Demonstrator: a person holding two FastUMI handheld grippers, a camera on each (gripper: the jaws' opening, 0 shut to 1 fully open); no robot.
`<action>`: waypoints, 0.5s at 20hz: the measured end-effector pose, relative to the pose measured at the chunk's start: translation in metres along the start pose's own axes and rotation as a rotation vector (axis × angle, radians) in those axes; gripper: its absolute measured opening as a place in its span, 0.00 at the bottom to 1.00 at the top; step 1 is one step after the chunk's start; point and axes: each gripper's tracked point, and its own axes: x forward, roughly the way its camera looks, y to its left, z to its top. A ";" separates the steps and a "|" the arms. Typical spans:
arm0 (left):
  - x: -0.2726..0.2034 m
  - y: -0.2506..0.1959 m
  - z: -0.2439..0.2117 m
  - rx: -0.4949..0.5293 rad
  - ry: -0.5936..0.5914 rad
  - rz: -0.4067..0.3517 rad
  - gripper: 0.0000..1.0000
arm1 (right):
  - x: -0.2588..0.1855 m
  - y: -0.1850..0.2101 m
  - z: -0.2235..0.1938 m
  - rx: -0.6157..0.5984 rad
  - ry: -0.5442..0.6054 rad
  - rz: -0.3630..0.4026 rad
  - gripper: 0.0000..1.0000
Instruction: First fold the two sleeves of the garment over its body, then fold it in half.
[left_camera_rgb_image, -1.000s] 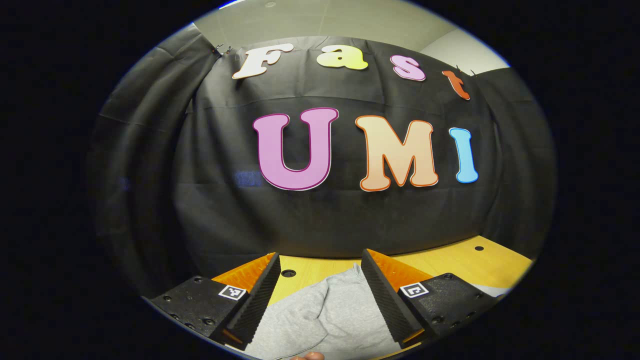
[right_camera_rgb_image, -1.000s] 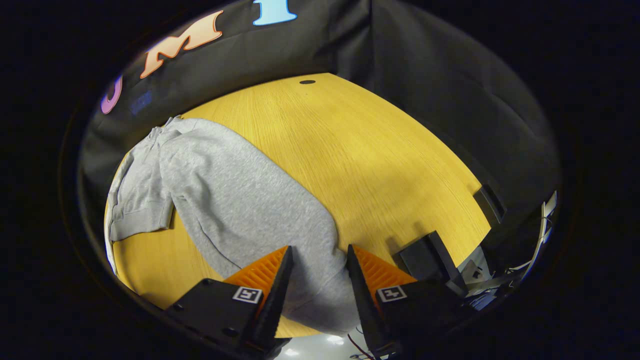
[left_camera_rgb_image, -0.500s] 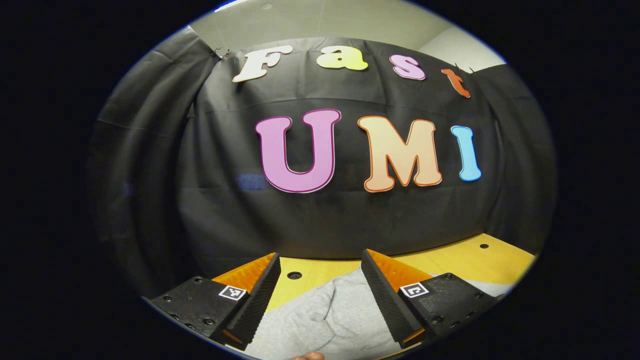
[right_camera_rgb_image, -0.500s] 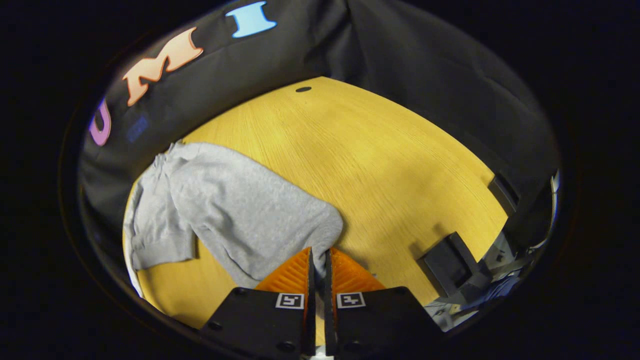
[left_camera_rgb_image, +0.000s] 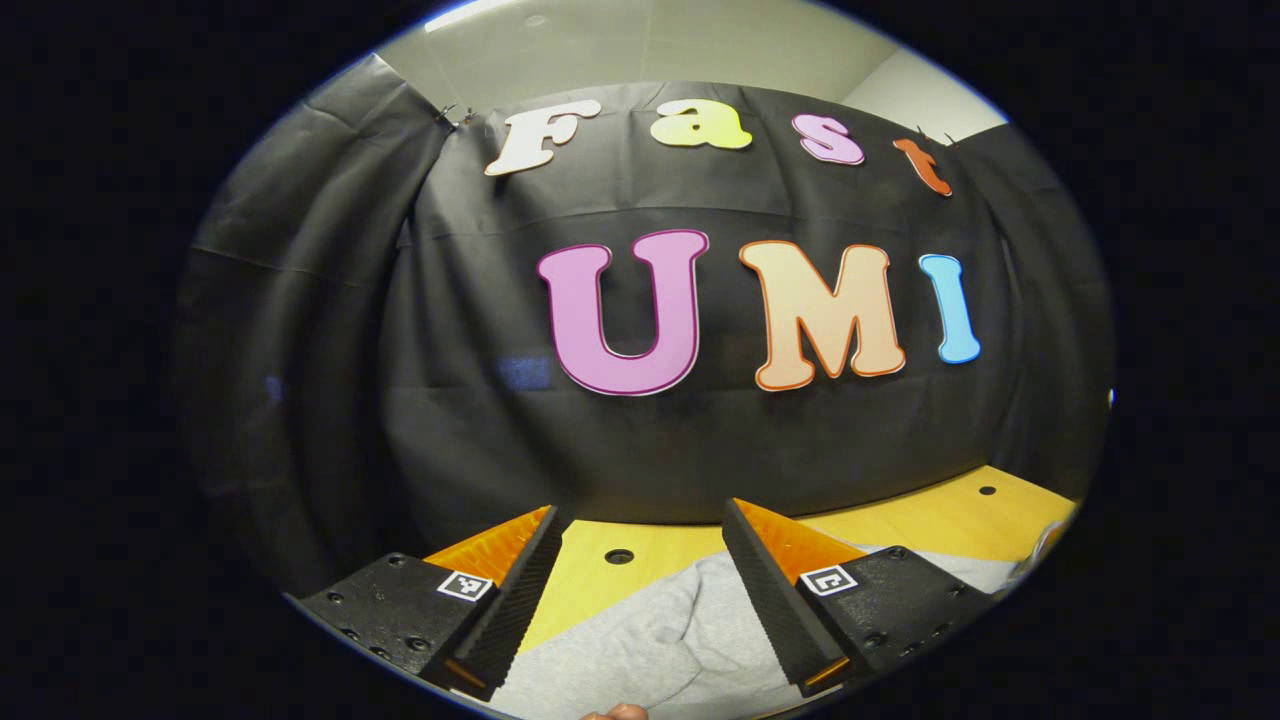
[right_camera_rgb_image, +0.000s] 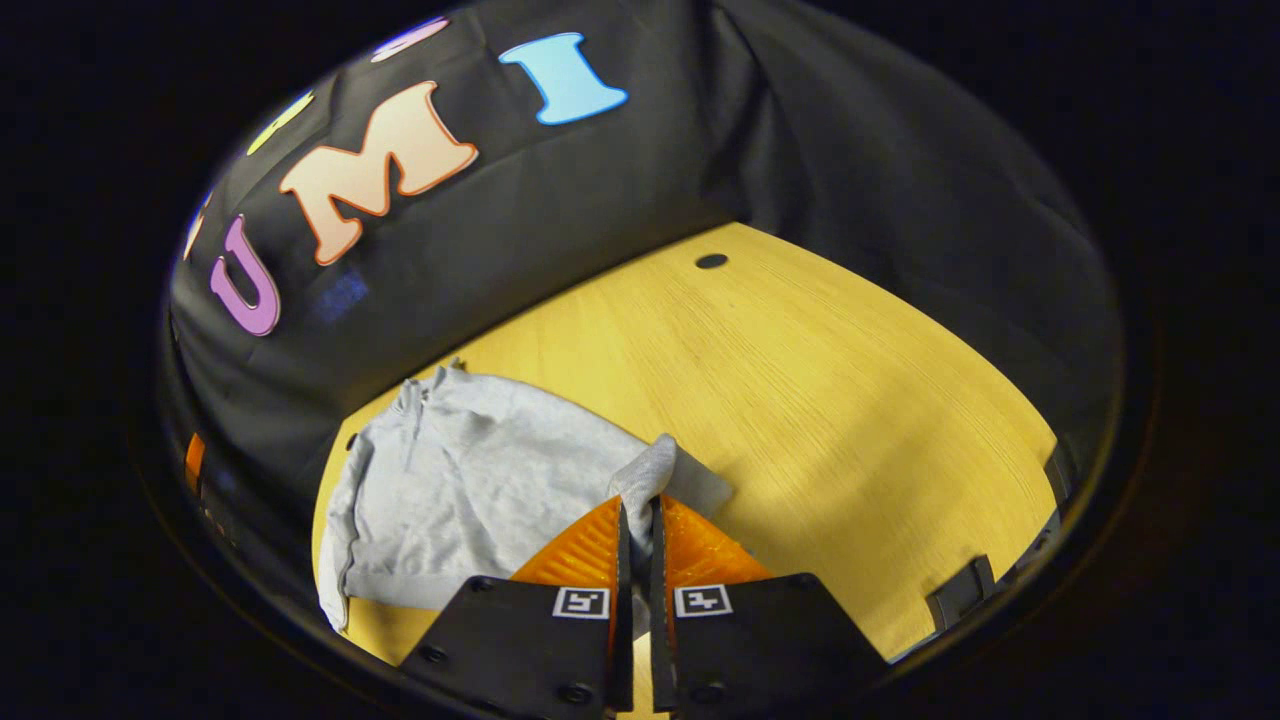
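Sleeve fold under way on grey fleece garment (right_camera_rgb_image: 470, 490), spread on yellow wooden tabletop (right_camera_rgb_image: 800, 400).

Left tongs (left_camera_rgb_image: 640, 590): spread wide, gripping nothing, poised over rumpled grey cloth near the tabletop's far edge. Right tongs (right_camera_rgb_image: 636, 520): pinched nearly together on a puckered bit of grey sleeve (right_camera_rgb_image: 650, 470), lifted just clear of the body. Best carried low and straight across the garment, kept taut so no crease bunches, then laid flat with the cuff inside the body's outline before release. Compared with a second ago: right tongs gone from open astride the sleeve to clamped and raised, garment now looking shorter and bunched; left tongs barely shifted, same wide gape.
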 end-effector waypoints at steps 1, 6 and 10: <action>-0.001 0.006 0.000 0.001 0.005 0.013 0.95 | 0.004 0.013 0.010 -0.004 -0.009 0.023 0.08; -0.011 0.039 -0.008 0.011 0.023 0.079 0.95 | 0.023 0.072 0.040 -0.067 -0.029 0.115 0.10; -0.021 0.064 -0.010 0.012 0.027 0.127 0.95 | 0.034 0.114 0.056 -0.085 -0.046 0.173 0.10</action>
